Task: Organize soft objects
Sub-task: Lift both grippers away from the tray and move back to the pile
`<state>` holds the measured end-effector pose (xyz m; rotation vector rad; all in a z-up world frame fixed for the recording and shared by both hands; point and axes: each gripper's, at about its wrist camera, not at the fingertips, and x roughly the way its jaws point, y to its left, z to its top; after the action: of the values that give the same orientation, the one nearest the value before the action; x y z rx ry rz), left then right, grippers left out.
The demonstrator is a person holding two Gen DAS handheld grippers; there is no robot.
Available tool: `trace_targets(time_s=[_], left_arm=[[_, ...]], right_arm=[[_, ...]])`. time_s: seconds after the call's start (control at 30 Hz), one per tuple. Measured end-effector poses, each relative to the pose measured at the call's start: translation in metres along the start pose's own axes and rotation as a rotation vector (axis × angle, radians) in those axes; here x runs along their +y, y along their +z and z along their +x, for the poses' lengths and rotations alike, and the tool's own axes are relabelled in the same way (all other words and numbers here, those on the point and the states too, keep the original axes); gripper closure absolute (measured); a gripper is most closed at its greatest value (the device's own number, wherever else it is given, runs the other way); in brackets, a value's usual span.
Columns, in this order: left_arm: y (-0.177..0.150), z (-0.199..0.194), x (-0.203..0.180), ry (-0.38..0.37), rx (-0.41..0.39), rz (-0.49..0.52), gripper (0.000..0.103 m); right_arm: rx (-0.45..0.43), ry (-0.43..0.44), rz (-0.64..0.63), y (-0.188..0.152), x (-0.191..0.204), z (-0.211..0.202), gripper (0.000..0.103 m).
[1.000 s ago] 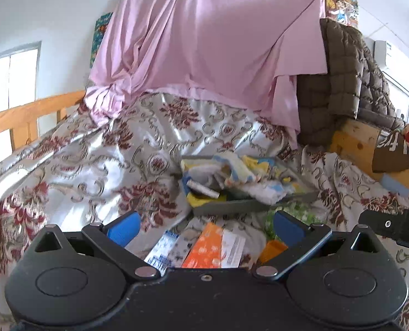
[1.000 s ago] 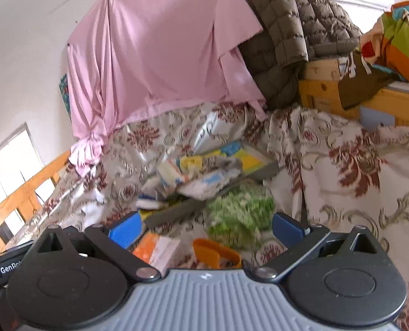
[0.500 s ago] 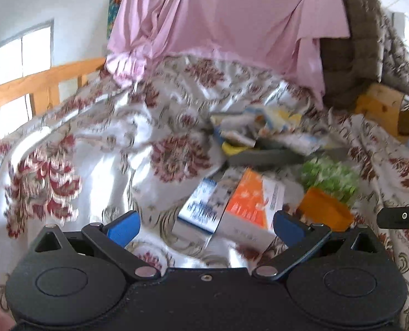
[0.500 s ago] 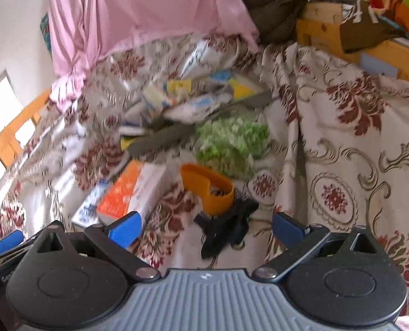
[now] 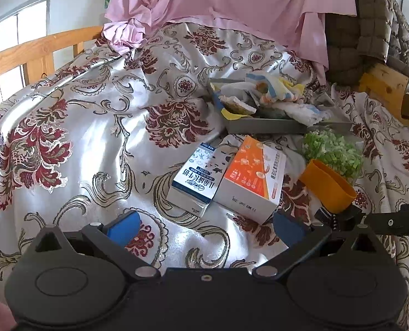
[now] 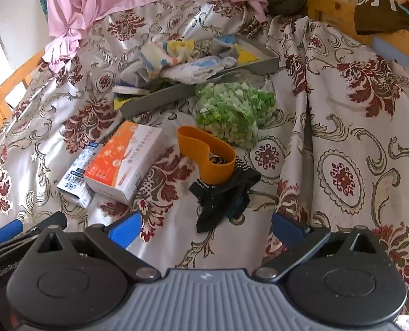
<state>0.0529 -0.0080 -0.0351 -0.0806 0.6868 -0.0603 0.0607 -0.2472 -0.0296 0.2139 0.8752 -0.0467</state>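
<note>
Left gripper [image 5: 205, 227]: its blue-tipped fingers [image 5: 124, 226] stand wide apart and hold nothing — it hovers low over the bed, just short of the two cartons.
Right gripper [image 6: 205, 227]: fingers likewise spread wide and empty, above the dark sock; its black side shows at the right edge of the left wrist view.
Bed cover [image 5: 74, 127]: shiny silver satin with dark red floral medallions and gold scrolls, rumpled, carrying everything.
Grey tray [image 6: 204, 82]: a shallow rectangular tray at the far side, piled with crumpled soft cloths [image 6: 171, 52] in white, blue, yellow and orange, plus flat sponge-like pieces at its left end.
Green bag [image 6: 232, 110]: a clear bag of small pale green foam bits, lying just in front of the tray.
Orange band [image 6: 207, 154]: a wide orange elastic loop standing on edge, near the green bag and touching the sock.
Dark sock [image 6: 223, 195]: a crumpled black sock with a white-striped cuff — it lies nearest the right gripper, between its fingers in that view.
Cartons: a blue-and-white milk carton [image 5: 196, 179] and an orange-and-white box [image 5: 251, 182] lie side by side, touching, left of the band.
Backdrop: a pink sheet [image 5: 232, 2] hangs behind, a brown quilted jacket [image 5: 369, 22] to its right, a wooden rail [image 5: 36, 52] at left.
</note>
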Motion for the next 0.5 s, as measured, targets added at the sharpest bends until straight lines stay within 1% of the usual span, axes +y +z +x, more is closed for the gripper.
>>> trace_targets(time_s=[0.23,0.37,0.5], left_arm=[[-0.002,0.002,-0.001,0.017,0.025,0.015,0.001],[-0.002,0.002,-0.003,0.034,0.019,0.037,0.001],[0.0,0.003,-0.003,0.041,0.005,0.033,0.001]], right_arm=[[0.049,-0.029,-0.011,0.001,0.002,0.008,0.0],[0.089,-0.039,-0.021,0.002,0.003,0.015,0.0],[0.109,-0.034,-0.034,0.003,0.005,0.019,0.0]])
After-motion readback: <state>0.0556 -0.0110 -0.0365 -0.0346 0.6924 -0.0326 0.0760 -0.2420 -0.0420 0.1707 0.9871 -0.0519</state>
